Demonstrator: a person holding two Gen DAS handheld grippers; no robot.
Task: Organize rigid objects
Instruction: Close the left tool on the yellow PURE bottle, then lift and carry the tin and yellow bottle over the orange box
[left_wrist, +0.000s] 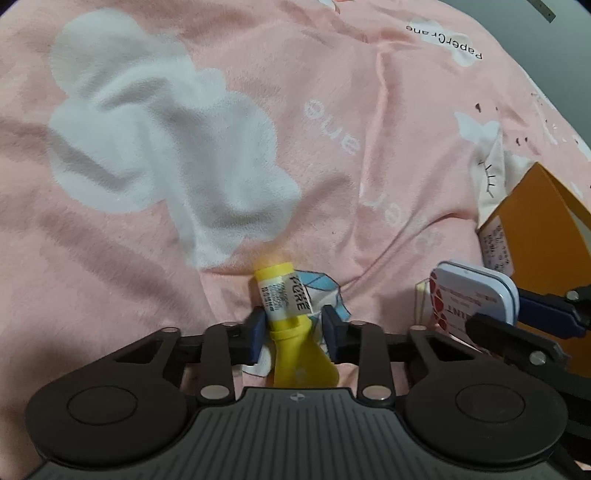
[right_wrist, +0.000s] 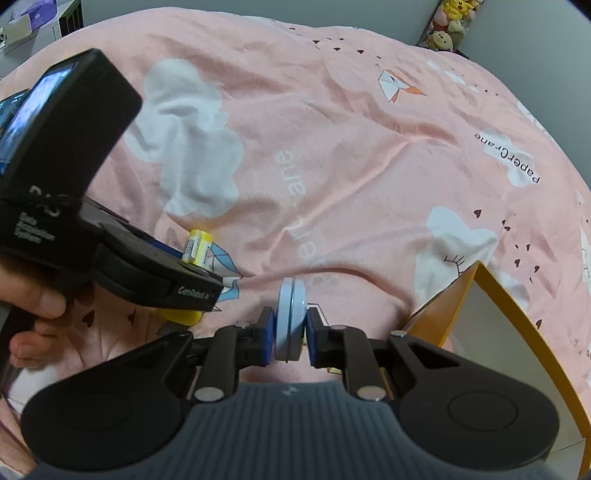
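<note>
Pickup step: left gripper (left_wrist: 291, 328) jaws wide astride yellow tube (left_wrist: 286, 317); right gripper (right_wrist: 290, 332) clamps mint tin (right_wrist: 291, 317) beside orange box (right_wrist: 491, 332). Next: close, lift.

Yellow tube (left_wrist: 286, 306), upright mint tin (right_wrist: 291, 319)
</note>
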